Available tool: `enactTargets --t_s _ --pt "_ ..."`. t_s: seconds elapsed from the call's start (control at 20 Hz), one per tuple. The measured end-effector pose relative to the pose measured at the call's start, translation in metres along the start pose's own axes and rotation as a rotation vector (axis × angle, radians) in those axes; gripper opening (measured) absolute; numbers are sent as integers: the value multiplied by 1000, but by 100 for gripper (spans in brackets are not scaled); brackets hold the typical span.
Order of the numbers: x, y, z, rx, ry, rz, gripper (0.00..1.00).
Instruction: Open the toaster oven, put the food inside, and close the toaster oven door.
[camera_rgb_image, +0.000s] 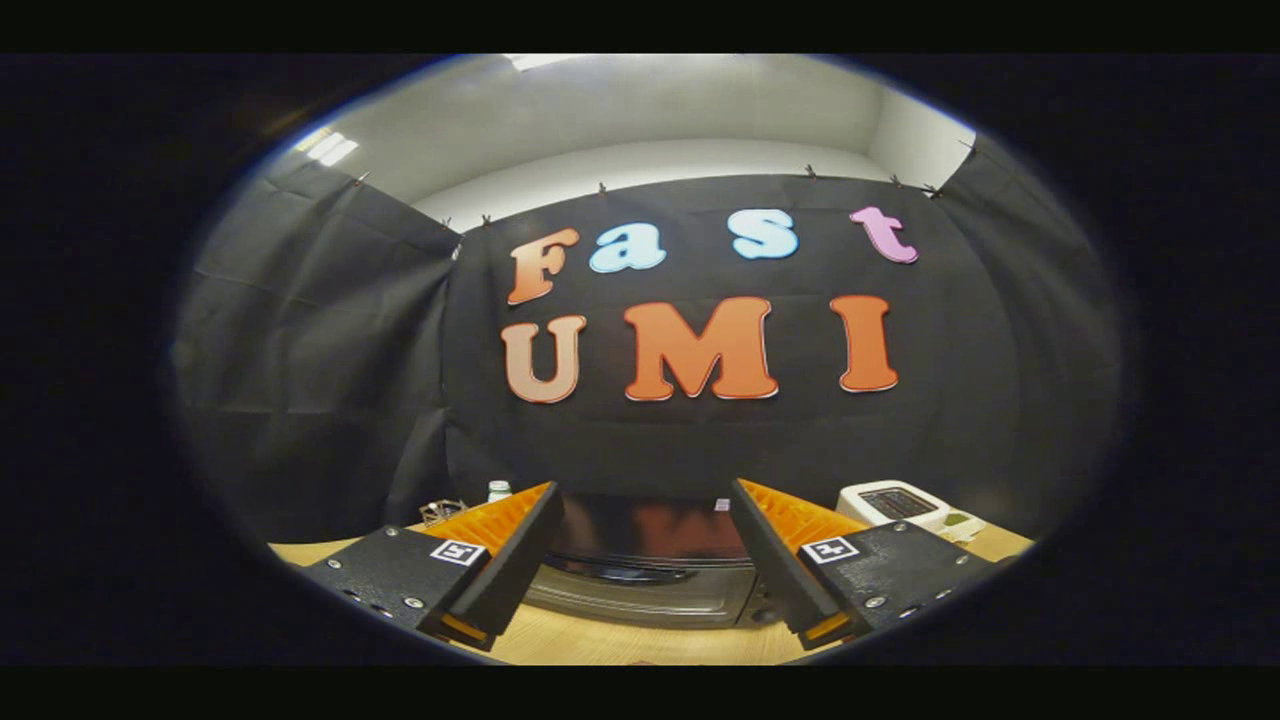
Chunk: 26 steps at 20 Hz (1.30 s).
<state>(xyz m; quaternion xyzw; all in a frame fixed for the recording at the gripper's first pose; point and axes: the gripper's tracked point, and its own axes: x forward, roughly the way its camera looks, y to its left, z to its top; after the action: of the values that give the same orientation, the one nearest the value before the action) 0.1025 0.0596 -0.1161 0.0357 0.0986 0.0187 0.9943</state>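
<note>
Toaster oven (645, 570) sits shut beyond the spread fingers (520, 530), unlabelled.

The handheld tongs (641, 520) had two wedge-shaped fingers with ribbed inner faces, splayed well apart. Each finger sprang from a dark, speckled, blocky mount studded with small silver screws. A square black-and-white coded marker sat atop each mount, toward the inner edge, at about five and seven o'clock.
</note>
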Motion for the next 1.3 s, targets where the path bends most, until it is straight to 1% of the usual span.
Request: enactTargets --t_s 0.2,0.35,0.45,0.6,0.7,0.75,0.9,1.0,1.05,1.2,1.3 --pt "32 9 -47 -21 97 -18 99" --pt "43 16 -77 -31 161 -21 99" --pt "48 23 -86 -32 176 -18 99" --pt "57 28 -98 -67 184 -32 100" --pt "58 32 -109 -60 207 -24 99" --pt "59 33 -107 -38 178 -33 100" --pt "55 34 -106 -39 150 -34 99" --pt "49 38 -108 -26 148 -19 96" --pt "47 39 -107 -25 147 -8 91" --pt "30 44 -109 -1 168 33 83" --pt "13 48 -110 -14 184 65 82"
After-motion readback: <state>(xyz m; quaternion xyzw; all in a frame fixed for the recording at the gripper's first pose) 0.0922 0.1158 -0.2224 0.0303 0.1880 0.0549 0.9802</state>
